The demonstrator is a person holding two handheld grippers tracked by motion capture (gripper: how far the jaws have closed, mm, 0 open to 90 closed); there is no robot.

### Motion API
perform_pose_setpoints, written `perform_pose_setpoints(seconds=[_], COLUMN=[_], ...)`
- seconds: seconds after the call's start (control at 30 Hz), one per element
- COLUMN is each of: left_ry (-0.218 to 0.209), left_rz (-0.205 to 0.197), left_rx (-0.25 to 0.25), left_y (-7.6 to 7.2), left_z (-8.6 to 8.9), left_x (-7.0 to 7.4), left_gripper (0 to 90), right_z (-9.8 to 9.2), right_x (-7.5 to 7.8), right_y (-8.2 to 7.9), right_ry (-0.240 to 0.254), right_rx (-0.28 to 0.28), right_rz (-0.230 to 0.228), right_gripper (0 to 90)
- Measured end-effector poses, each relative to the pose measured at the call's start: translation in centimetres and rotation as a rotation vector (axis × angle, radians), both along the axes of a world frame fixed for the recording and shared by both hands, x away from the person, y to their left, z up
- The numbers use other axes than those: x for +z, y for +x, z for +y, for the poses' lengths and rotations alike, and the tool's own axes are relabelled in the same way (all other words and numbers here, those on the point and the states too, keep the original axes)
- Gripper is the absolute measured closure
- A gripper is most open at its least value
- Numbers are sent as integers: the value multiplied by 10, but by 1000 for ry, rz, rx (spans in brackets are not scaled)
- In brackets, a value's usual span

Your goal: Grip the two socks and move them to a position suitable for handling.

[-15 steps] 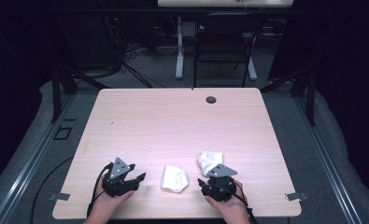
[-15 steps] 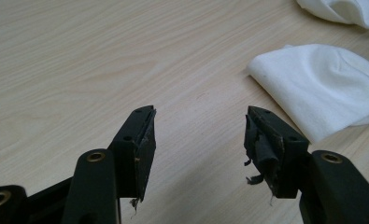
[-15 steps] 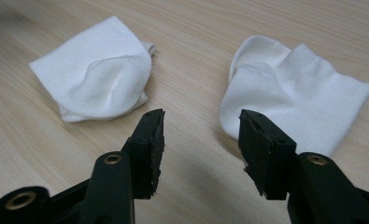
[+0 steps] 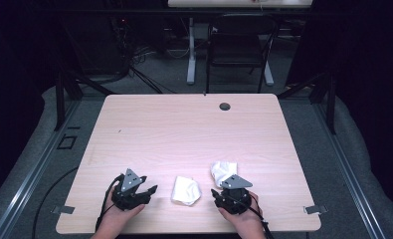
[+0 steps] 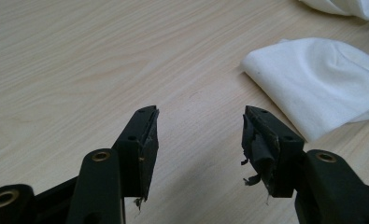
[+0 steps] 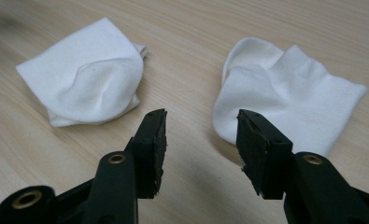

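High view: near the table (image 4: 194, 129)'s front edge, the left gripper (image 4: 147, 190) and right gripper (image 4: 223, 189) rest in the person's hands, a folded white sock (image 4: 186, 190) lying between them and a second white sock (image 4: 223, 170) just ahead of the right one. Left gripper view: jaws spread over bare wood, the folded sock (image 5: 320, 84) ahead to the right, untouched. Right gripper view: jaws spread and empty, the second sock (image 6: 285, 91) just beyond the right jaw, the folded sock (image 6: 86, 74) off to the left.

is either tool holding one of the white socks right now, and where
Nothing is held. The left tool and right tool both stand open over bare table, short of the folded sock and the flat sock.
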State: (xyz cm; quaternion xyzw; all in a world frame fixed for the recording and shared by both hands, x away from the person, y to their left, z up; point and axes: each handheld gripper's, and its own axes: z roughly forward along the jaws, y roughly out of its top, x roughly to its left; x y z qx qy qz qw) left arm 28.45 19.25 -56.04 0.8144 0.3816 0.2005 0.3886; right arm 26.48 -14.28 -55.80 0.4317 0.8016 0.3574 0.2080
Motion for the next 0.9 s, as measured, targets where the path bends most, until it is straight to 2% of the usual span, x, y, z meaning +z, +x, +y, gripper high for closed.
perform_pose_setpoints(seconds=[0.13,0.3,0.37,0.67,0.83,0.87,0.9], left_ry=[1,2,-5,-37,-38,-38,-49], left_rz=[4,2,7,14,26,26,34], left_rx=[-4,-6,-8,-66,-120,-120,-137], left_y=[1,0,0,0,0,0,1], left_z=[0,-2,-4,-31,-59,-59,-68], left_x=[0,-1,0,6,7,7,7], left_gripper=[455,452,452,467,499,513,522], right_z=[0,0,1,-1,-5,-5,-6], right_x=[-1,0,1,2,4,4,4], right_y=[1,1,0,-1,-1,-1,-1], right_ry=[9,6,6,6,20,30,33], right_rx=[-8,-10,-13,-37,-46,-48,-50], right_rz=[-15,-11,-24,-44,-52,-56,-55], right_gripper=[510,509,509,509,510,512,516])
